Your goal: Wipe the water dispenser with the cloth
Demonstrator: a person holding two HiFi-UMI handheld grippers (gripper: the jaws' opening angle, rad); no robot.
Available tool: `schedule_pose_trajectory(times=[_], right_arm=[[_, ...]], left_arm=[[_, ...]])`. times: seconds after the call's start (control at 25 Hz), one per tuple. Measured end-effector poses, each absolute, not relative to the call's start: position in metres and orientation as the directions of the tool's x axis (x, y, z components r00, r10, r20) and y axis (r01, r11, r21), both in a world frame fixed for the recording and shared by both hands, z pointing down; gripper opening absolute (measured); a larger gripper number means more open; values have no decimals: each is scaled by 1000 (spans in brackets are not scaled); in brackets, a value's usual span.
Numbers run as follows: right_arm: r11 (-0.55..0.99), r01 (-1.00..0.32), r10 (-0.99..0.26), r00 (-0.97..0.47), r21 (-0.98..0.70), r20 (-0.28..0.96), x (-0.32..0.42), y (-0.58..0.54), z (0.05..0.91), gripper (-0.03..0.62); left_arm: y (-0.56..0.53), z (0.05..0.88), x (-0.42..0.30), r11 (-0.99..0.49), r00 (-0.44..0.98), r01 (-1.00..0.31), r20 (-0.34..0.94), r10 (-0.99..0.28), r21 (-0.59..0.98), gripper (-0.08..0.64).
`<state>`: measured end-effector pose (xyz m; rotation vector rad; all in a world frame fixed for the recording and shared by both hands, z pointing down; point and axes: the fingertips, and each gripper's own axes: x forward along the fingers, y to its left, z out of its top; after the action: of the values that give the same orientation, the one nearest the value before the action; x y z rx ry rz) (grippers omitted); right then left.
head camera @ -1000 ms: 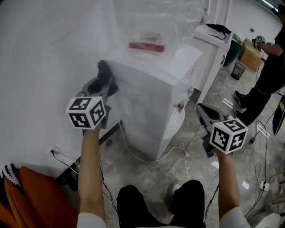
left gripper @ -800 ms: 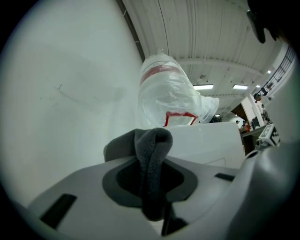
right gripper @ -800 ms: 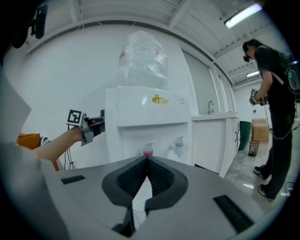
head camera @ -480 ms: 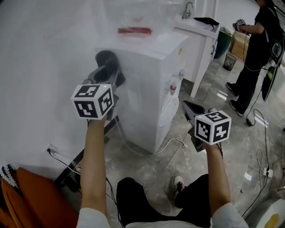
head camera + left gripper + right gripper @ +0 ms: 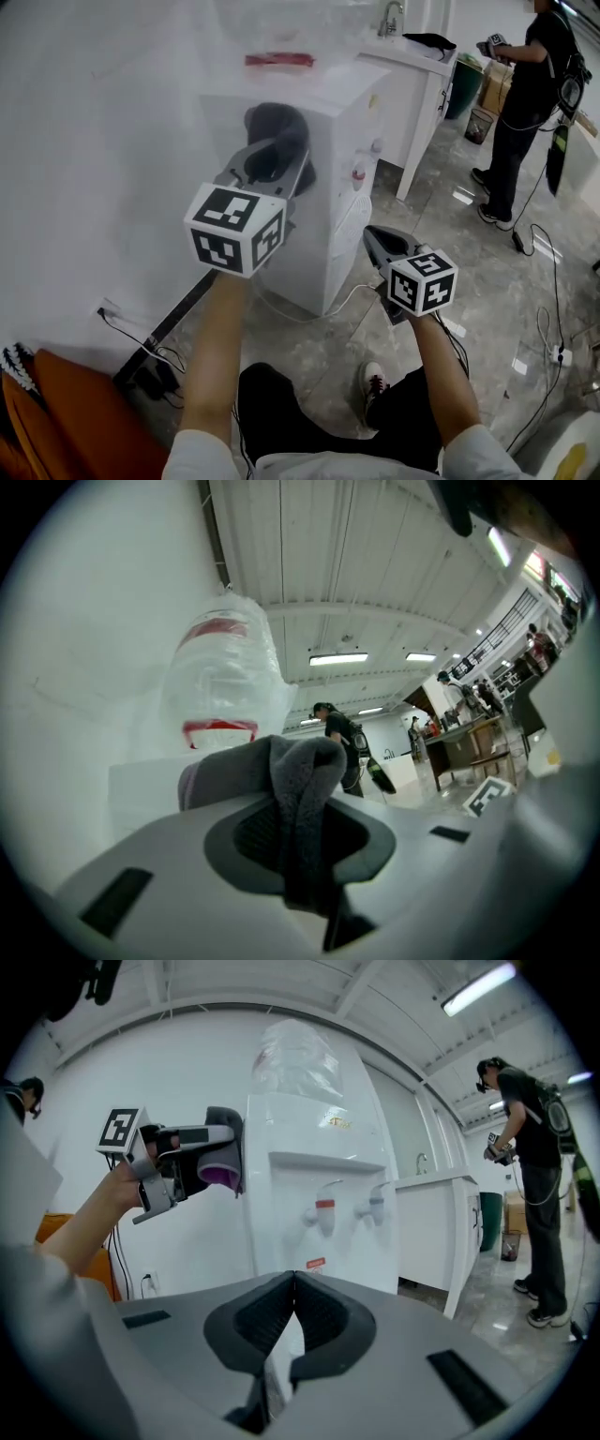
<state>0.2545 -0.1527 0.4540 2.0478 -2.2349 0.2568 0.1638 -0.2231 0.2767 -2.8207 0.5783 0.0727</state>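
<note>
**Gripper state**
- Left gripper (image 5: 305, 841): clamped on a thick fold of the cloth (image 5: 281, 771). Held at the upper side panel of the water dispenser (image 5: 319, 1176), either touching it or just beside it; contact not confirmable.
- Right gripper (image 5: 286, 1312): jaws closed together, holding nothing. Positioned low, facing the dispenser front and apart from it.

**Probable hazards**
- Cloth pull-out: only a narrow fold pinched, with likely drag against the panel. Apply moderate pressure.
- Hard jaw tips scraping the casing instead of fabric. Lead with the bulging fold.
- Bumping the inverted bottle (image 5: 220, 677) during strokes near the top edge.
- Snagging the red-capped tap (image 5: 323, 1211) or its neighbour on the front face. Wipe around both.
- Tugging or tripping on the power cable (image 5: 309, 319) lying on the floor beside the base.

**Materials and shapes**
- Cloth: grey, soft, fleecy pile, bunched into a rounded roll; a purplish inner face visible in the right gripper view.
- Dispenser: white, smooth, glossy box with softened edges; probably slippery under fabric.
- Bottle: clear, crinkled and film-like, with a red band.
- Floor: polished grey stone-pattern tiles.
</note>
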Motion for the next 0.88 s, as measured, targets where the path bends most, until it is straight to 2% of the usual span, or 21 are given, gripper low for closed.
schedule_pose_trajectory(times=[0.2, 0.32, 0.6, 0.88], right_arm=[[134, -991, -975, -136, -20, 175, 234, -151, 461, 15], [127, -992, -980, -128, -20, 151, 229, -147, 460, 15], [120, -992, -974, -125, -37, 191, 235, -142, 471, 15], [175, -982, -966, -185, -72, 182, 226, -142, 476, 15]], left_arm=[[-187, 301, 185, -925, 967, -250, -37, -250, -284, 77], [-179, 321, 190, -934, 974, -223, -32, -223, -278, 77], [-232, 389, 168, -896, 919, -382, 6, -393, -228, 77], [-282, 419, 142, -874, 883, -453, 49, -467, -176, 77]])
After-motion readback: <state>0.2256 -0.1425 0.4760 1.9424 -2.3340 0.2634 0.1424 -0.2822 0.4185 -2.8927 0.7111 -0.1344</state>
